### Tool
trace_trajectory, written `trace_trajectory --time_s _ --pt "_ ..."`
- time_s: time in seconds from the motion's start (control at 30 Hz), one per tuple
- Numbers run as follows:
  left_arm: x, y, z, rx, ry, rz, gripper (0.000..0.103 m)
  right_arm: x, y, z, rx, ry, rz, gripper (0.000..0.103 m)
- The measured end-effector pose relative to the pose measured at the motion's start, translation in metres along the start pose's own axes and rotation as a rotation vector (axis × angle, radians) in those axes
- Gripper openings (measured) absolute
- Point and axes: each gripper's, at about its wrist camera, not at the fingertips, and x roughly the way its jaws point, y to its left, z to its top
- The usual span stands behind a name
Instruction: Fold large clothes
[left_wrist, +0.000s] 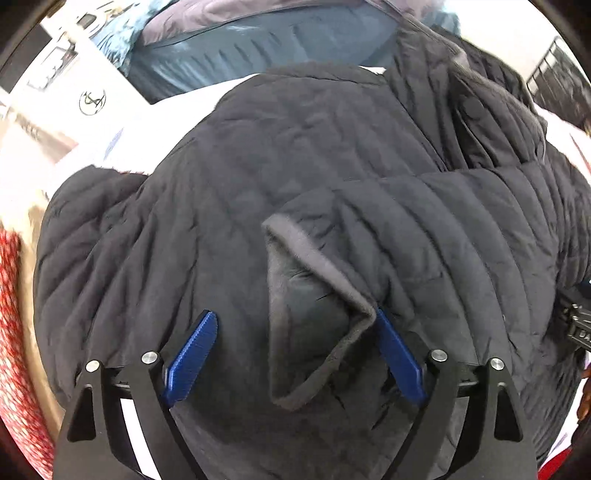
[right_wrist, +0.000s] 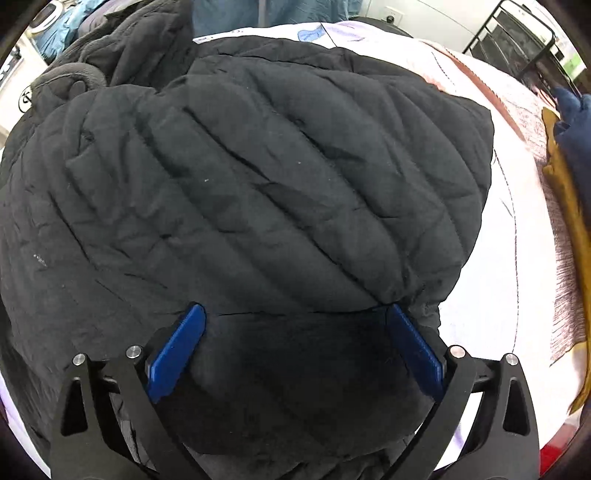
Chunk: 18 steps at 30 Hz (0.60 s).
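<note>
Left wrist view: my left gripper (left_wrist: 295, 325) hangs over the dark quilted jacket (left_wrist: 258, 166), its blue fingers (left_wrist: 194, 360) spread wide with a grey fleece-lined cuff (left_wrist: 306, 295) standing between them; the cuff's fold touches the inner face of the right-hand finger, but nothing is pinched. The jacket fills most of the frame, lying on a white patterned sheet (left_wrist: 122, 136). The sheet shows bare only in a strip at upper left, beyond the jacket's rounded far edge. A blue-grey padded garment (left_wrist: 266, 40) lies at top centre, and a red dotted fabric (left_wrist: 14, 314) runs down the left rim.

Right wrist view: my right gripper (right_wrist: 295, 312) is likewise spread, fingers (right_wrist: 177, 354) apart above a dark flap near the jacket's (right_wrist: 258, 184) near right corner. The jacket's right edge falls from upper centre to lower right, and past it the sheet (right_wrist: 498, 277) lies open, the widest free room in either view. A mustard cloth (right_wrist: 569, 221) and a black metal rack (right_wrist: 524, 37) bound that side.

The jacket's lower hem is cut off behind the gripper frame in both views. Whether the fingertips touch the cloth I cannot tell. The quilting channels run from upper left to lower right, while a collar with a snap (right_wrist: 77, 86) sits at upper left, so I cannot fix the long axis.
</note>
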Motion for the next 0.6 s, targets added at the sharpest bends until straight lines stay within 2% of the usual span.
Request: trace_trajectory --time_s 0.2,0.23,0.3,0.4,0.5,0.6 --pt "-0.021 0.046 -0.034 -0.081 -0.069 -0.043 0.088 -0.011 -0.007 0.001 0.012 -0.017 -0.011 0.097" --pt "-0.026 0.055 -0.041 -0.107 -0.085 -0.048 0.088 -0.017 -0.009 -0.001 0.02 -0.032 -0.022 0.097" --pt "-0.039 0.068 -0.054 -0.152 -0.106 -0.055 0.088 -0.04 -0.015 -0.009 0.052 -0.118 -0.057 0.097" --pt "-0.055 0.095 -0.075 -0.222 -0.133 -0.059 0.088 -0.068 -0.018 -0.024 0.083 -0.207 -0.006 0.097" --pt "-0.07 0.115 -0.097 -0.268 -0.143 -0.038 0.088 -0.088 -0.01 -0.042 0.055 -0.264 0.027 0.097" --pt "-0.076 0.136 -0.122 -0.329 -0.139 -0.019 0.088 -0.093 0.013 -0.059 -0.006 -0.255 0.047 0.097"
